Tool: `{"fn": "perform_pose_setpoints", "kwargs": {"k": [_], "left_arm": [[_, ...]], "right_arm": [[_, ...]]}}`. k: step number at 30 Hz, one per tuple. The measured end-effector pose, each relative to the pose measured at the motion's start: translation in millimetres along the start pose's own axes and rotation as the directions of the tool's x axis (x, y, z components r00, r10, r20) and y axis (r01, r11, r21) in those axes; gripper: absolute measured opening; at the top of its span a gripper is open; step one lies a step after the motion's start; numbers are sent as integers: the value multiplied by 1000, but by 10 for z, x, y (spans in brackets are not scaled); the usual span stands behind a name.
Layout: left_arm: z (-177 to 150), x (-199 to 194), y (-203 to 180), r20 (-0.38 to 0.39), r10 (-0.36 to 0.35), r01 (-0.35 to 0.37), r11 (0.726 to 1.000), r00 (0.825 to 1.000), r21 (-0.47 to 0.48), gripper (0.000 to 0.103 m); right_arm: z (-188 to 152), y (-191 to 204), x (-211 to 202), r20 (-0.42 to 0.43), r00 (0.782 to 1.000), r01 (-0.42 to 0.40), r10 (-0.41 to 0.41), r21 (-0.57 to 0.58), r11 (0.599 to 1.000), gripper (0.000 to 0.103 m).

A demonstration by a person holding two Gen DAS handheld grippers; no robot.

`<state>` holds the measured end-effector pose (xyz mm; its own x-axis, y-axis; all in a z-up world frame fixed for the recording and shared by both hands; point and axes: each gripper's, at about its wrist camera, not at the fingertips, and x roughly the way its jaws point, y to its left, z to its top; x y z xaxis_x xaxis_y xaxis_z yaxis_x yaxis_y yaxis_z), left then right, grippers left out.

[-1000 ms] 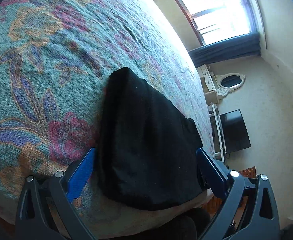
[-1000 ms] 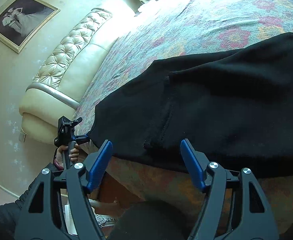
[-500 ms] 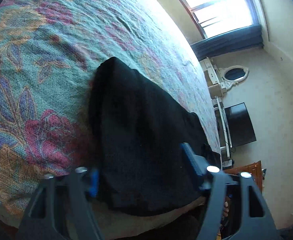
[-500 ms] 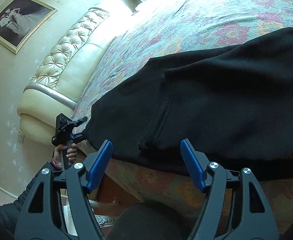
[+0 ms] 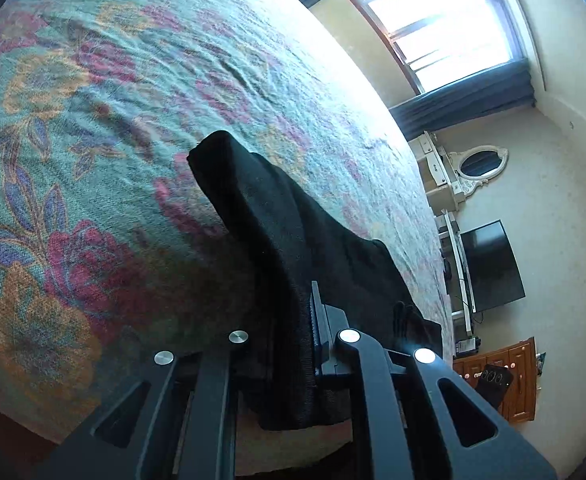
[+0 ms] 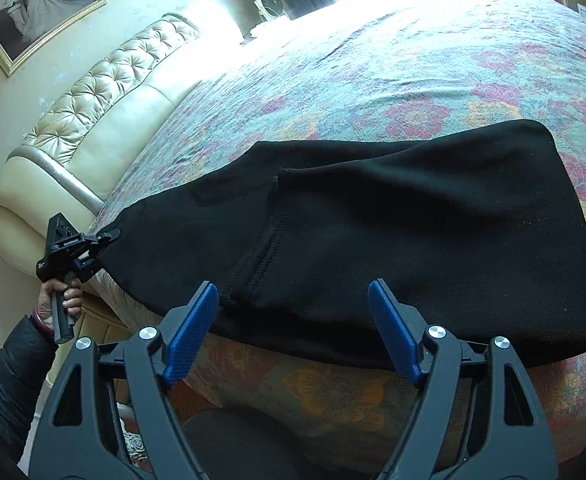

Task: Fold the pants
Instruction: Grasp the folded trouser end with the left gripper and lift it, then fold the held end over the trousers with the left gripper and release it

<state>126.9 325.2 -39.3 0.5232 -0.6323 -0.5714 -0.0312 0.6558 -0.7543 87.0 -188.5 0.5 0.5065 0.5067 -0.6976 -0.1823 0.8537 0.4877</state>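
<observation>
Left wrist | left tongs pinch black knit pants; woven floral bedspread

The pants are matt black knit cloth with stitched seams. Under them the bedspread is coarse woven cloth. The right gripper has matt black plastic arms, shiny metal rivets and ribbed blue pads. Beyond its left finger, the headboard is glossy tufted leather.

Floral bedspread, tufted cream headboard, bright window, dark curtains, framed picture
</observation>
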Motion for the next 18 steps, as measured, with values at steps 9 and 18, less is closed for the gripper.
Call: {"fn": "perform_pose_setpoints", "kwargs": {"k": [9, 18], "left_arm": [[-82, 279, -1334, -35, -107, 112, 971, 994, 212, 12], [-562, 1237, -2170, -138, -139, 174, 940, 981, 292, 12]], "right_arm": [[-24, -84, -122, 23, 999, -33, 32, 28, 999, 78], [-84, -257, -234, 45, 996, -83, 79, 93, 992, 78]]}}
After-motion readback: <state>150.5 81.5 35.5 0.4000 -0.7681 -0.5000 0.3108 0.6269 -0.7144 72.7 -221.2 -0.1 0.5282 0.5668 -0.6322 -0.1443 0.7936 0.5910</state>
